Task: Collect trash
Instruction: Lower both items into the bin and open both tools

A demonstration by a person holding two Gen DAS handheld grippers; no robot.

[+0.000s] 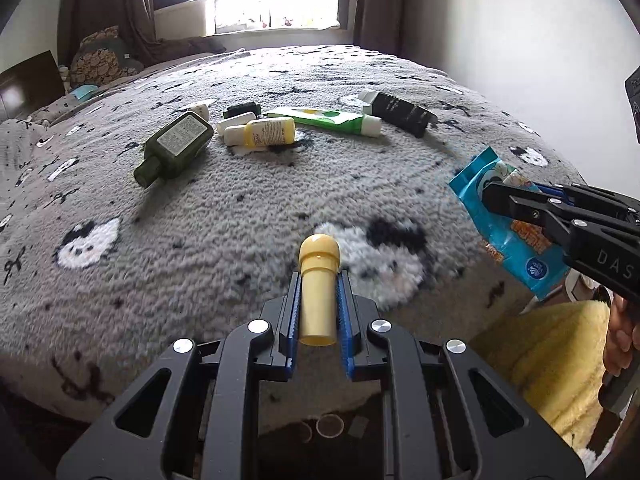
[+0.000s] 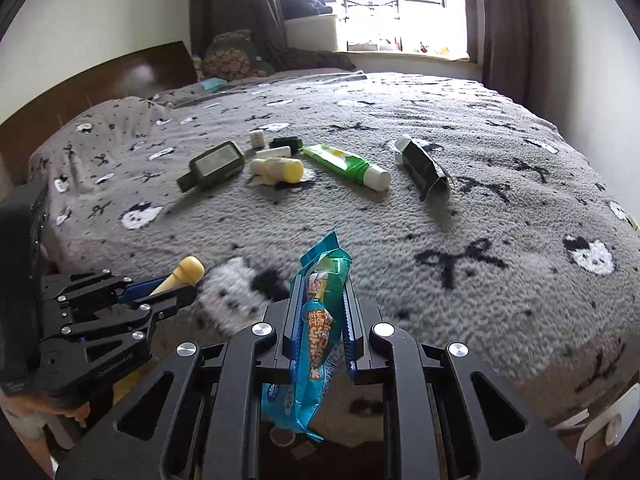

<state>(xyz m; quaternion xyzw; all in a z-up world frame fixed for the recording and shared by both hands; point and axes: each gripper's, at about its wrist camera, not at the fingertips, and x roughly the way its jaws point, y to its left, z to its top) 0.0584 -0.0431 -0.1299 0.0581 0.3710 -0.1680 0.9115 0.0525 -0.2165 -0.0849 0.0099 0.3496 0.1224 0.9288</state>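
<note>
A small yellow tube is clamped lengthwise between the blue pads of the left gripper, its rounded cap pointing forward past the fingertips, above the near edge of a grey blanket patterned with black bows and white faces. A blue snack wrapper is pinched upright between the fingers of the right gripper, its crumpled top sticking up above the pads and its lower end hanging below them.

Further back on the blanket, a loose cluster of items is seen: a dark green bottle lying on its side, a small yellow bottle just beside it, a green tube with a white cap, and a black carton well to the right. A bright window is seen beyond the bed.
</note>
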